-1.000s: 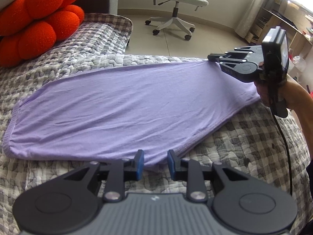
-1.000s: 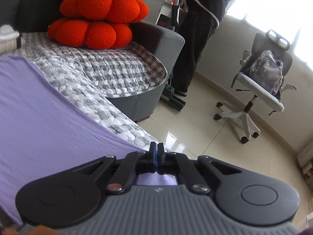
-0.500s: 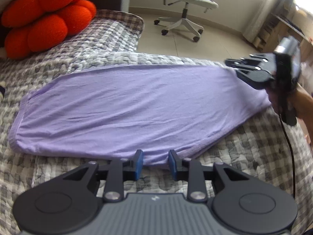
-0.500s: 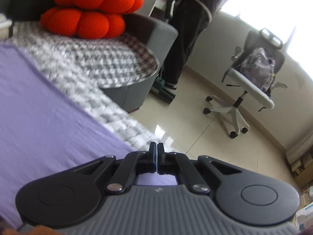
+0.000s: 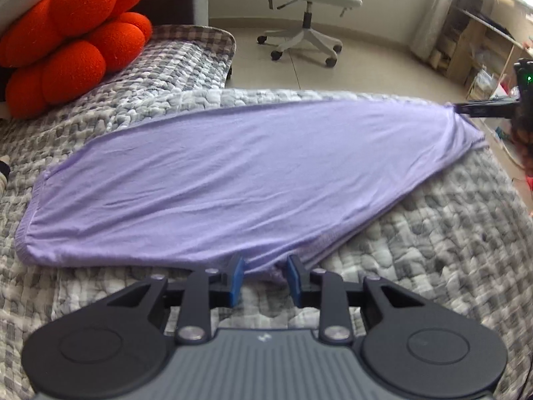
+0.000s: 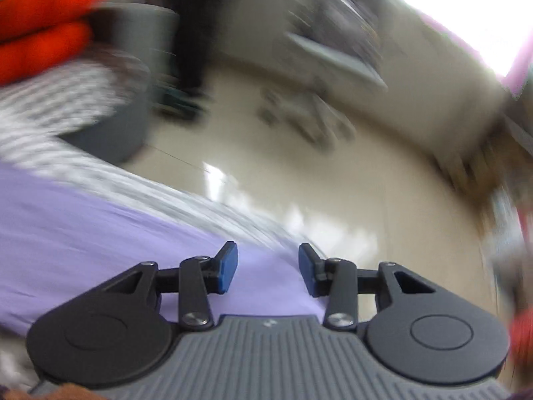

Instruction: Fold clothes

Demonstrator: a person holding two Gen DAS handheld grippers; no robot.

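The left hand-held gripper (image 5: 264,278) has its blue pads closed on a bunched bit of the near edge of the purple garment (image 5: 233,183), while the right hand-held gripper (image 6: 268,271) is opening its jaws over the garment's far corner, pads apart and pressing on nothing. The garment lies spread flat and lengthwise on a grey-and-white checked quilt (image 5: 449,233) covering a sofa, with an orange pumpkin-shaped cushion (image 5: 66,40) at the quilt's far left. Beyond are a pale tiled floor (image 5: 366,66), a white office chair (image 5: 309,10) and wooden shelving (image 5: 473,46); no writing is readable.
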